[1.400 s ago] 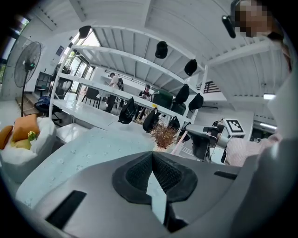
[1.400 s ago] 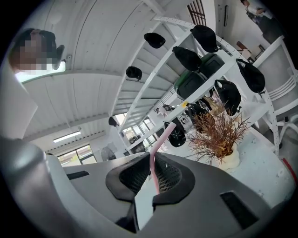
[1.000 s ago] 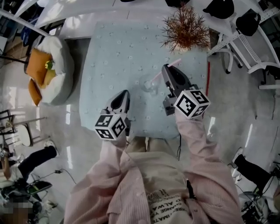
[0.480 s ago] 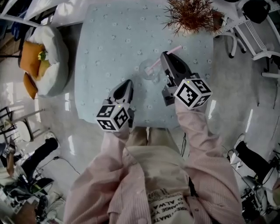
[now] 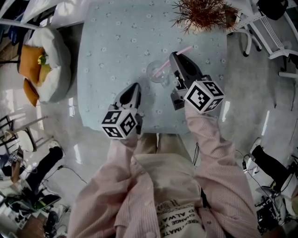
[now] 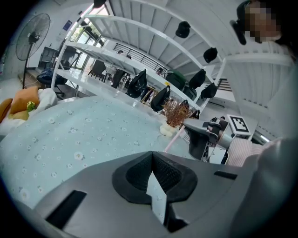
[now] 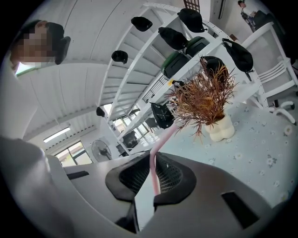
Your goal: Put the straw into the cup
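A clear cup (image 5: 157, 73) stands on the pale blue flowered tablecloth (image 5: 116, 42). My right gripper (image 5: 173, 56) hangs just right of the cup and is shut on a pink bendy straw (image 5: 173, 58). The straw slants down to the left, and its lower end lies inside the cup's outline; how deep it goes I cannot tell. In the right gripper view the straw (image 7: 154, 173) runs up between the closed jaws (image 7: 155, 158) and bends right. My left gripper (image 5: 134, 88) sits nearer the table's front edge, left of the cup, shut and empty (image 6: 152, 158). From there the right gripper (image 6: 204, 138) and straw (image 6: 171, 140) show.
A dried brown plant (image 5: 203, 13) in a white vase (image 7: 220, 128) stands at the table's far right corner. A white beanbag with orange cushions (image 5: 44, 65) lies on the floor to the left. White chairs (image 5: 267, 28) stand to the right. Office shelving fills the background.
Both grippers have sunk toward the table. The right one carried the straw down, so its lower end moved from beside the cup's rim into the cup's outline.
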Demonstrator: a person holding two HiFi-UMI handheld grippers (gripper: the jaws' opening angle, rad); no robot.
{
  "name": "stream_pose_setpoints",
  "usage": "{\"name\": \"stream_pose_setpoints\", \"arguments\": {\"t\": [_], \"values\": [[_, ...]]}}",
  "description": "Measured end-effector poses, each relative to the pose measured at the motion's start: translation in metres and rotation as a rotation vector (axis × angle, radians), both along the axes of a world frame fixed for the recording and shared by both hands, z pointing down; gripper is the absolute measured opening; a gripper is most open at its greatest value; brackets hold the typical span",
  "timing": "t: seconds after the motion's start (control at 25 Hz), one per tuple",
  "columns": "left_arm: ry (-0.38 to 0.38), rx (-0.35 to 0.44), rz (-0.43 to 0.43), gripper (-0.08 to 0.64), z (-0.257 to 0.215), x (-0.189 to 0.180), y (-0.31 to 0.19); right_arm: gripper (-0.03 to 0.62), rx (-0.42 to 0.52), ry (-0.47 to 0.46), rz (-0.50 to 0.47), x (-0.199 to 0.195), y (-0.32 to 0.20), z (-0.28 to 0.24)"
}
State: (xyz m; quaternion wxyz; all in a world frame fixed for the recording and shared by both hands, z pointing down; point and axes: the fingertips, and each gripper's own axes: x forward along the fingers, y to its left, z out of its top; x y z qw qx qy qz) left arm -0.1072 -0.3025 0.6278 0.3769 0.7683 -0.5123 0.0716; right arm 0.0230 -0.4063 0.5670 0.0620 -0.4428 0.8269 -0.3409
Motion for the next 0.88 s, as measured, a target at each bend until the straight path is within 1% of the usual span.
{"name": "stream_pose_setpoints", "arguments": {"t": [0.2,0.28,0.32,0.36,0.44,0.68,0.88], "values": [[-0.001,0.002,0.000,0.000,-0.001,-0.001,0.000,0.026,-0.013,0.020,0.011,0.001,0.000,0.005],[-0.001,0.002,-0.001,0.000,0.000,-0.002,0.000,0.031,-0.013,0.013,0.016,0.002,0.000,0.005],[-0.001,0.001,-0.001,0.000,0.000,-0.002,0.000,0.055,-0.017,0.007,0.015,0.002,-0.001,0.006],[-0.001,0.001,-0.001,-0.001,0.000,-0.001,0.000,0.093,-0.023,0.003,0.013,0.002,-0.001,0.008],[-0.001,0.000,-0.002,-0.001,0.001,-0.001,0.000,0.130,-0.036,0.000,0.009,0.002,0.000,0.011],[-0.005,0.007,-0.001,-0.002,-0.001,-0.001,0.003,0.135,-0.051,-0.001,0.005,0.006,0.008,0.016],[-0.031,0.047,0.021,0.000,-0.015,0.001,0.003,0.129,-0.054,0.029,0.005,0.013,0.018,0.017]]}}
